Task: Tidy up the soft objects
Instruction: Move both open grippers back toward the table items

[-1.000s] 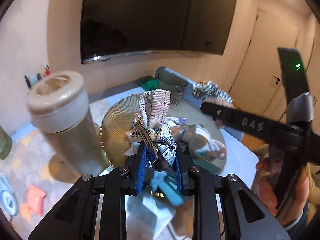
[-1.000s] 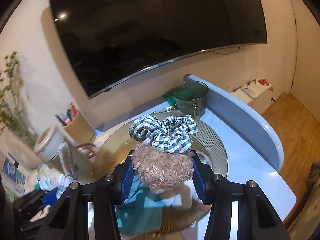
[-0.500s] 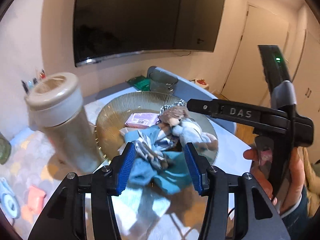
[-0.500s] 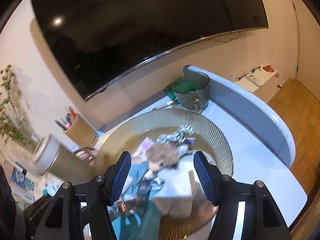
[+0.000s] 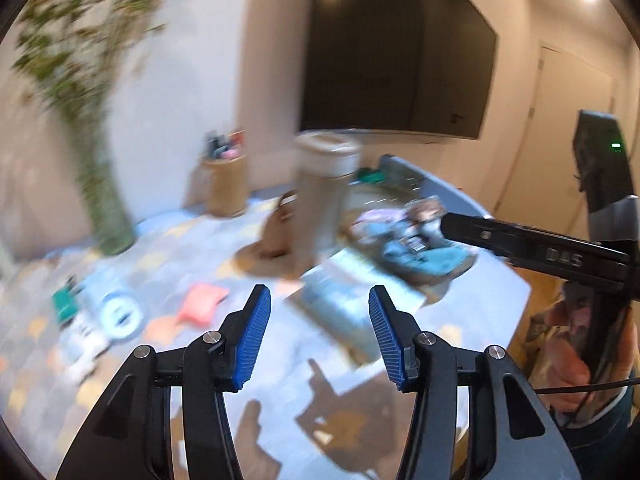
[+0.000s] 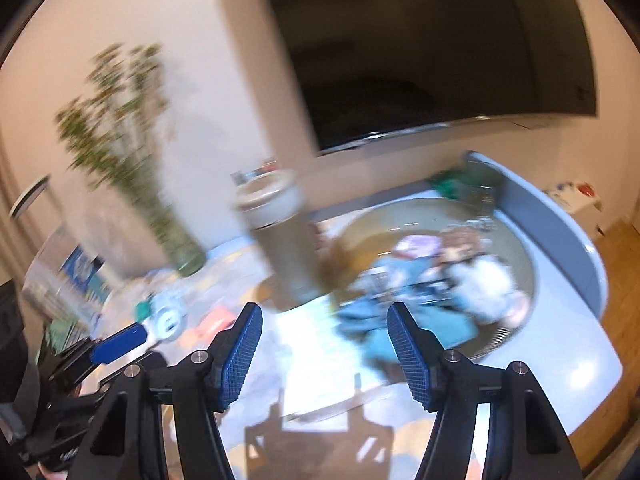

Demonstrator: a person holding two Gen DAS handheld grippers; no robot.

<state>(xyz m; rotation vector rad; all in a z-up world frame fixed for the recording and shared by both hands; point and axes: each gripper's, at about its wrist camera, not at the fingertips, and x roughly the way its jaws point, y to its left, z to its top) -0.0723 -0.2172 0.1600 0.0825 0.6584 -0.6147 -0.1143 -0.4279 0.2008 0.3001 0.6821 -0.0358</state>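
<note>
Over the table [image 5: 472,320], both views motion-blurred.
Landmark: tall beige canister [image 5: 324,184], upright mid-table; places below are relative to it.
Left gripper [image 5: 318,336]: blue pads spread apart, nothing between them, touching nothing; near side of the canister, above bare tabletop.
Right gripper [image 6: 324,356]: blue pads spread apart, gap clear, touching nothing; also on the near side of the canister. Its black body shows at the right edge of the left view, held by a person's hand [image 5: 576,360].
Soft objects: one pile [image 6: 432,280] right of the canister, lying in the ribbed round tray [image 6: 520,240]. Teal cloth, a fuzzy brown-headed plush and a pale purple packet can be made out; blur prevents an exact count.
Counts: 2 grippers, 1 canister, 1 tray, 1 vase, 1 pen cup.
Left of canister: glass vase with green stems [image 5: 104,200], pen cup [image 5: 226,184] by the wall, coral pouch [image 5: 200,304], light blue ring-shaped item [image 5: 120,316] on the patterned mat.
Behind canister: dark wall screen [image 6: 432,48].
Right and behind: dark pot [image 6: 476,188] at the tray's far edge, too smeared to detail.
Obstruction: canister hides the tray's left rim in the right view.
</note>
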